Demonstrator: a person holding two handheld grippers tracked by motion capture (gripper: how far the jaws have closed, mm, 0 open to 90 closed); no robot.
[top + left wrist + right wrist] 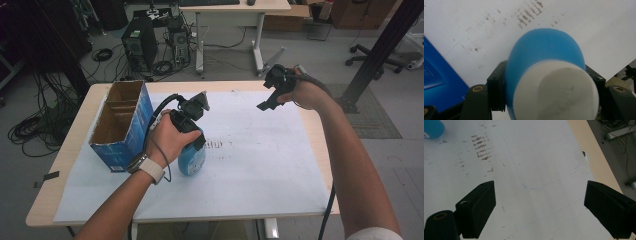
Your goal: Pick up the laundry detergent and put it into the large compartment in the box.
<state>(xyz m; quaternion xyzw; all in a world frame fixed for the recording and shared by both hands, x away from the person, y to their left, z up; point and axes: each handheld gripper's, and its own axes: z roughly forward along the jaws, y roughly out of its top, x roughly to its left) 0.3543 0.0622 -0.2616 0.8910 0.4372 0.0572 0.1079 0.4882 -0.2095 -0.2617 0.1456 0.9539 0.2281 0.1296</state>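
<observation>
At the left of the table [60, 150] stands an open blue cardboard box [122, 125], its top facing up, on the white paper sheet [260, 165] that covers most of the surface. Just beside it, toward the middle, the left tool [192, 145] is clamped on a blue bottle [192, 159] – in the left gripper view its black pads press both sides of the blue body, with the white end [556, 92] nearest the camera. Farther right, well apart from the bottle, the right tool [267, 100] hangs above the paper – jaws spread wide, nothing between them
</observation>
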